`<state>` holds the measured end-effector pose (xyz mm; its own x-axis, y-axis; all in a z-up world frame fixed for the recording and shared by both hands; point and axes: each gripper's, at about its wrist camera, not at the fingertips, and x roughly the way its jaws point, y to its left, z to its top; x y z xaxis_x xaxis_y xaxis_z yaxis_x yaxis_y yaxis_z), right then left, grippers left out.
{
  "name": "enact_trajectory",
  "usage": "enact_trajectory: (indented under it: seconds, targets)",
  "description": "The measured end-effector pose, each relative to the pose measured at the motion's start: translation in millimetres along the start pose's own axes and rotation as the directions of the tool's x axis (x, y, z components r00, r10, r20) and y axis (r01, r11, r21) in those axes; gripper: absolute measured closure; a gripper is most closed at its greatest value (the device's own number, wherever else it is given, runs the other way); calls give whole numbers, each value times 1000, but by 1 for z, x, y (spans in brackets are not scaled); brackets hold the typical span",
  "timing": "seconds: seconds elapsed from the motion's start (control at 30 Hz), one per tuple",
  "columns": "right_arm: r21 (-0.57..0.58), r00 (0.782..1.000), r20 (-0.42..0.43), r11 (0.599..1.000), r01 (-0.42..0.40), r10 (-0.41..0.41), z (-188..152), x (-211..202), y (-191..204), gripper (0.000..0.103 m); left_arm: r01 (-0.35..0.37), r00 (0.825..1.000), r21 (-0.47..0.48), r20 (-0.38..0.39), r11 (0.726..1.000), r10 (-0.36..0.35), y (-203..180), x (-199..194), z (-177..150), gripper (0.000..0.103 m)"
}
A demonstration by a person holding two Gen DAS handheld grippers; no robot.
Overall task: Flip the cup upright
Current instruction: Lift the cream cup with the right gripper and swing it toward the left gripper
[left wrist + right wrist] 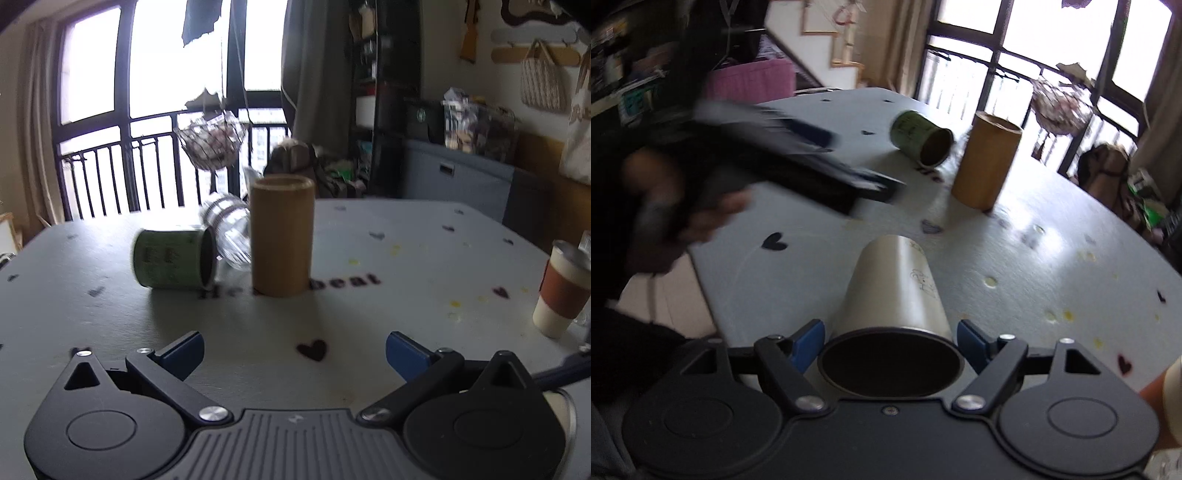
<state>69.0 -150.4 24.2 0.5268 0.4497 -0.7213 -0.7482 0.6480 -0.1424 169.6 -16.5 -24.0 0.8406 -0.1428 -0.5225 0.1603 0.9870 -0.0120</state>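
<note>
A silver steel cup lies on its side on the table, its open mouth toward the right wrist camera. My right gripper has its blue fingers on both sides of the cup's rim, touching or nearly touching it. My left gripper is open and empty above the table; it also shows blurred in the right wrist view. A green cup lies on its side, also seen in the right wrist view. A bamboo cup stands upright beside it, as the right wrist view also shows.
A clear glass jar lies behind the bamboo cup. A paper coffee cup with a brown sleeve stands at the right. The grey table mat has heart prints. The near table edge drops off at the left.
</note>
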Motion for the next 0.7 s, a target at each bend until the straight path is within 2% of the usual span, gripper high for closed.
enact_trajectory:
  seconds: [0.2,0.27,0.43,0.5,0.7]
  targets:
    - [-94,1000,6,996,-2,2,-8,-8,9,22,87,989,-24,-121,996,-90,1,36,-2,0]
    - [-121,1000,2,993,12,-12,-11,-9,11,19,87,987,-5,-136,996,-86,-3,37,-6,0]
    - [-159,991,-17,979,127,-131,-20,-5,8,11,103,987,-9,-122,995,-103,1,25,-14,0]
    - [-153,985,-26,975,164,-170,-24,-3,4,11,103,988,-6,-114,995,-103,3,17,-17,0]
    - [-73,947,-18,945,318,-320,-24,5,-15,11,94,990,1,-109,996,-93,2,-1,-26,0]
